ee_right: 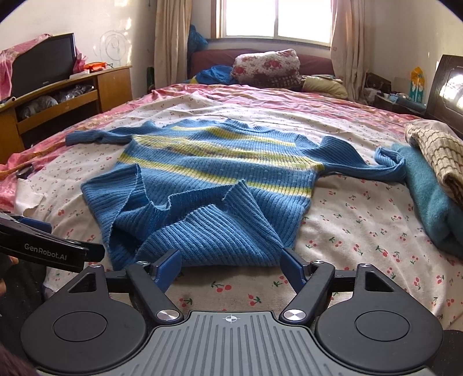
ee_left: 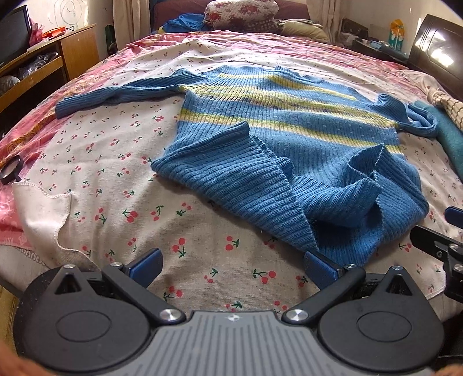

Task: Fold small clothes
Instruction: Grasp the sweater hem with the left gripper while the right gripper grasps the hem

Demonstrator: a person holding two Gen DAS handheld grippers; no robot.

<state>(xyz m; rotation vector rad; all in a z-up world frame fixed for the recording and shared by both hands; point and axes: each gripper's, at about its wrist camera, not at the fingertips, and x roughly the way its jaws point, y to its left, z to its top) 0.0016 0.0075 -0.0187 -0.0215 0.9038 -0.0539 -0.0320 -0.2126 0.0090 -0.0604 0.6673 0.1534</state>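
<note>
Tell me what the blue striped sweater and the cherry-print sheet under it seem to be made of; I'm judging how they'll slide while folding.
Blue striped sweater: looks like a ribbed knit, probably wool or acrylic yarn, matte; the raised vertical ribs and soft, curling hem suggest it. Cherry-print sheet: looks like thin woven cotton, matte and printed; it lies flat with fine creases, and one torn, frayed edge shows.

A home bedroom is shown: a wide bed (ee_right: 347,121) is covered by a cherry-print sheet (ee_right: 347,231) over pink bedding, folded quilts (ee_right: 266,66) are piled by a curtained window (ee_right: 275,17), a wooden cabinet (ee_right: 110,86) with a dark TV screen (ee_right: 43,63) is seen at left, a dark headboard (ee_right: 445,86) at right
</note>
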